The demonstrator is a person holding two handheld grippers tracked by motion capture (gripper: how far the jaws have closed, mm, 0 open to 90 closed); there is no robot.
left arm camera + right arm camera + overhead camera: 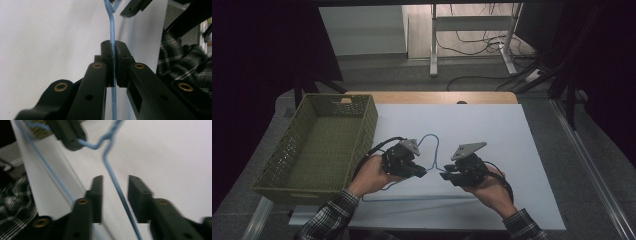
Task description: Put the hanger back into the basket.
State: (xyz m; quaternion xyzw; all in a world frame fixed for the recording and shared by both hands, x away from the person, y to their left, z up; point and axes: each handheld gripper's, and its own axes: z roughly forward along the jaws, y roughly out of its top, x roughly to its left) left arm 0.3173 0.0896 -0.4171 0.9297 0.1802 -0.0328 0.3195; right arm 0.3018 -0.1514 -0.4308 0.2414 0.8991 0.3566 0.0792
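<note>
A light blue wire hanger (435, 145) lies over the white tabletop (502, 135), its hook pointing away from the person. My left gripper (422, 173) is shut on the hanger's left shoulder wire; in the left gripper view the pads (108, 56) pinch the blue wire (112, 27) tight. My right gripper (445, 175) sits on the other side of the neck, facing the left one. In the right gripper view its jaws stand apart, and the wire (117, 187) runs between the fingers (98, 195) without touching them. The left gripper (71, 135) holds the wire farther off.
An olive woven basket (362, 131) stands at the table's left edge, beside the left hand. Plaid sleeves come in from the bottom. Beyond the table's far wooden edge (432, 97) are a floor with cables and a desk frame.
</note>
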